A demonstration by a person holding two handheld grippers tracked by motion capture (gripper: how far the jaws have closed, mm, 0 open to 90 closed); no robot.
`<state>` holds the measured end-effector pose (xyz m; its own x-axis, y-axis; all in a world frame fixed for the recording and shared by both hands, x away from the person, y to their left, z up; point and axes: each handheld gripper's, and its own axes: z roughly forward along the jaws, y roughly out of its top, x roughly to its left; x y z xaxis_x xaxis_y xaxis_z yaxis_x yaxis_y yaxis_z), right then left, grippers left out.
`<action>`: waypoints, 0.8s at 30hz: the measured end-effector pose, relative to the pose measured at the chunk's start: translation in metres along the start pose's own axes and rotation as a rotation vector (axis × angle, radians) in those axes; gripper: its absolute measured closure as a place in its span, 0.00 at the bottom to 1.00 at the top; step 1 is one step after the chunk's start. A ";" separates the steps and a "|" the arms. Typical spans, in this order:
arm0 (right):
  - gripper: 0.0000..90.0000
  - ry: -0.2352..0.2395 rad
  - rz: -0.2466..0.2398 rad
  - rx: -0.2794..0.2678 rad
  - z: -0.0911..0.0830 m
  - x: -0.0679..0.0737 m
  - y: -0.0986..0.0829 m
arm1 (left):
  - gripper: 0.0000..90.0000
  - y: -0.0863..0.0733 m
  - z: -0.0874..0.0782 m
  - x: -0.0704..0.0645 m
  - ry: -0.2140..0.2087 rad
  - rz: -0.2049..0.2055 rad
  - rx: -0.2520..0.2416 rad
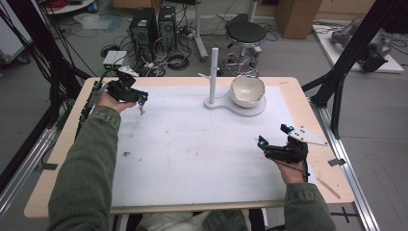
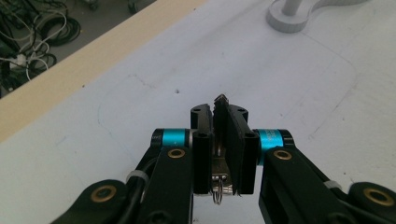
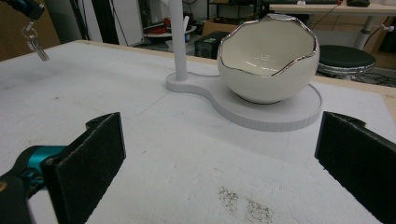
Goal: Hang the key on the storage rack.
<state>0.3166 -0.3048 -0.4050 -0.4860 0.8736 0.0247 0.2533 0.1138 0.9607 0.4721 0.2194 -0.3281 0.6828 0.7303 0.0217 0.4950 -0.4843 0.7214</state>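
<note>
My left gripper (image 1: pixel 139 96) hovers over the table's far left, shut on a small metal key (image 1: pixel 141 110) that dangles below it. In the left gripper view the key's tip (image 2: pixel 220 99) pokes out between the closed jaws and its ring (image 2: pixel 218 194) hangs beneath. A white egg-shaped bowl (image 1: pixel 247 90) with a silver rim sits on a white stand (image 1: pixel 251 111) with an upright post (image 1: pixel 213 72). My right gripper (image 1: pixel 274 135) rests at the near right, open and holding nothing. Its view faces the bowl (image 3: pixel 268 60), the post (image 3: pixel 177 37) and, far left, the hanging key (image 3: pixel 36 46).
A white mat (image 1: pixel 192 144) covers the wooden table (image 1: pixel 57 159), with a dark smudge (image 3: pixel 243 205) just ahead of the right jaws. On the floor beyond the far edge stand computer towers (image 1: pixel 154 26) and a stool (image 1: pixel 245 33). A black frame leg (image 1: pixel 346 57) rises at the right.
</note>
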 end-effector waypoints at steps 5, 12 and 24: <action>0.01 0.003 0.000 0.000 0.000 0.000 0.000 | 0.90 0.014 -0.008 -0.011 -0.006 0.050 -0.020; 0.01 0.003 -0.001 -0.003 0.000 0.000 0.000 | 0.90 0.031 -0.021 -0.017 0.007 0.080 -0.047; 0.01 0.000 0.004 -0.006 0.000 0.000 0.000 | 0.90 0.062 -0.037 -0.030 -0.006 0.114 -0.085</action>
<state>0.3165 -0.3054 -0.4046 -0.4851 0.8740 0.0288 0.2502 0.1071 0.9622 0.4621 0.1857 -0.2583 0.7350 0.6702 0.1030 0.3672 -0.5212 0.7704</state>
